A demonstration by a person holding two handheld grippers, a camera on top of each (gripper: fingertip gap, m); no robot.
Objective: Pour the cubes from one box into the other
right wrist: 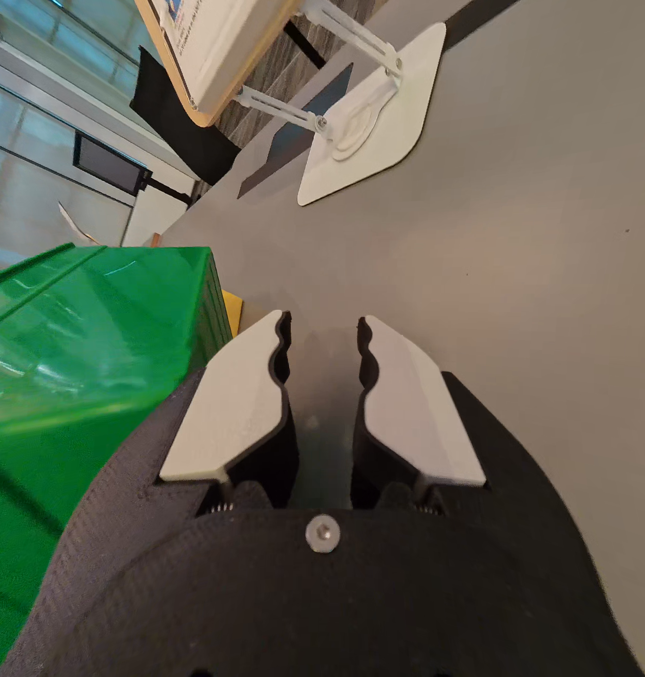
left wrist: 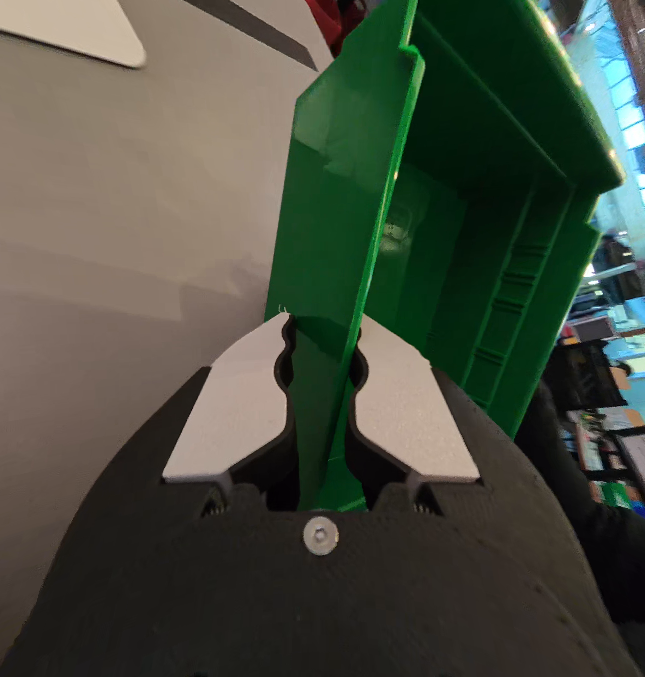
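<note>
I have the green box (left wrist: 460, 219) tipped on its side in my left gripper (left wrist: 324, 322), lifted over the grey table (left wrist: 112, 219).

The left fingers (left wrist: 247, 395) pinch one wall of the box, one inside and one outside; from that camera I look into its hollow and see no cubes there, only a pale glint on the inner wall. From the right wrist camera the box's glossy outer side (right wrist: 86, 348) fills the left, its far end cut off by the frame. A yellow thing (right wrist: 233, 307) peeks out behind it; I cannot make out what it is. My right gripper (right wrist: 323, 322) hangs spread over bare table, holding nothing. Farther off stands a white stand (right wrist: 368, 139).
</note>
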